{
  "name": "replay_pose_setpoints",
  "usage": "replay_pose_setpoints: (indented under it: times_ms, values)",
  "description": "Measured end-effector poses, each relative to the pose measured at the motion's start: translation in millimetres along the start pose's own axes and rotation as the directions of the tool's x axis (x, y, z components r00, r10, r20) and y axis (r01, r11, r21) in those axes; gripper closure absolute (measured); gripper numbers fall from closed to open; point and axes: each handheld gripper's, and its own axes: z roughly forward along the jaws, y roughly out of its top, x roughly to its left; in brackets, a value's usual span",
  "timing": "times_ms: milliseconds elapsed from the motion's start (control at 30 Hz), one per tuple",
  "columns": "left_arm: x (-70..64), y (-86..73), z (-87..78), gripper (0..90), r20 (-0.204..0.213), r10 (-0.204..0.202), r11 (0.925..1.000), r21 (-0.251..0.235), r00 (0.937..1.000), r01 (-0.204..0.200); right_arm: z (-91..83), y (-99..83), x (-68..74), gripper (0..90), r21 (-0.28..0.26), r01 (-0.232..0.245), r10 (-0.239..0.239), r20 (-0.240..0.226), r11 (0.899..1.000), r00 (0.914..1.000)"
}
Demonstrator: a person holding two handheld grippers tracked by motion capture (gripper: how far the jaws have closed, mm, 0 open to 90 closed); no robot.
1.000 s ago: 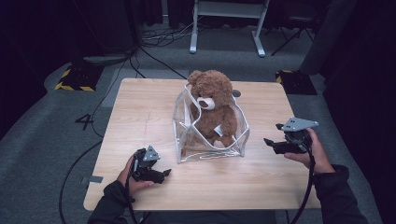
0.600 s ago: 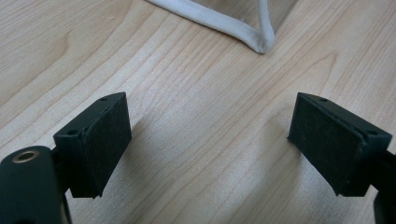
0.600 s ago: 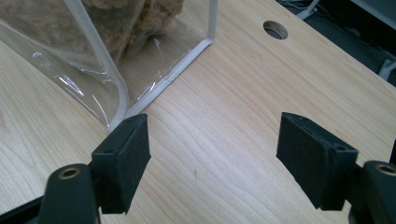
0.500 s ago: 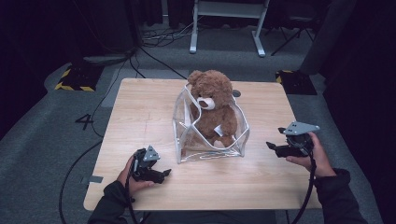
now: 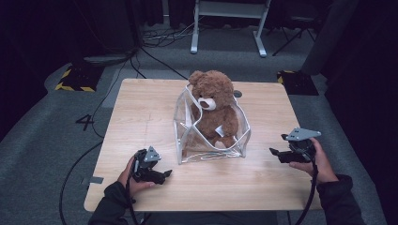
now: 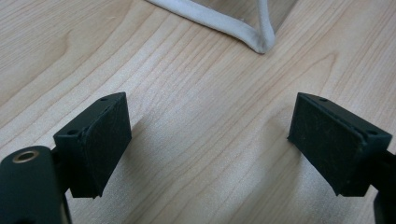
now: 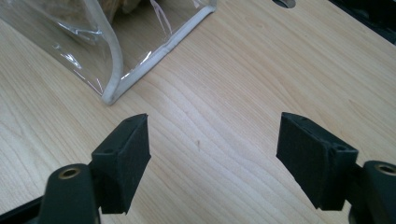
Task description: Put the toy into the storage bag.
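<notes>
Two tools sit low over the tabletop (image 5: pixel 141 108), one at each near corner, and both have their jaws spread wide with nothing between them. Left tool (image 5: pixel 162 175) hangs near the front edge, just left of the clear bag (image 5: pixel 211 147); in the left gripper view the bag's white-trimmed corner (image 6: pixel 259 44) lies just ahead of the jaws, bare wood under them. Right tool (image 5: pixel 276 153) sits near the right edge, jaws aimed left toward the bag; in the right gripper view the bag's near corner (image 7: pixel 109 95) shows just beyond the left jaw, apart from it.

Plenty of open wood here: a wide bare strip along the near edge between the two hands, another down the left side, and a clear band on the right between bag and tool. Far edge has a small dark round hole (image 5: pixel 237 94) just behind the bag.

Now the bag itself: see-through plastic, white piping along every seam, standing open-topped in the middle of the tabletop. Sitting upright in it is a brown teddy bear (image 5: pixel 213 105), head and shoulders above the rim, pale muzzle facing the near side, a white tag (image 5: pixel 218 131) at its belly.
</notes>
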Motion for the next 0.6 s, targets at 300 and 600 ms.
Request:
replay_pose_setpoints:
  times_ms: [300,600]
  values:
    - [0.0,0.0,0.0,13.1,0.0,0.0,1.0,0.0,1.0,0.0,6.5,-11.8,1.6,26.2,0.043,0.002,-0.003,0.02,0.999,0.9998]
    - [0.0,0.0,0.0,13.1,0.0,0.0,1.0,0.0,1.0,0.0,12.8,-21.3,2.2,27.5,0.067,-0.012,0.01,0.028,0.998,0.9996]
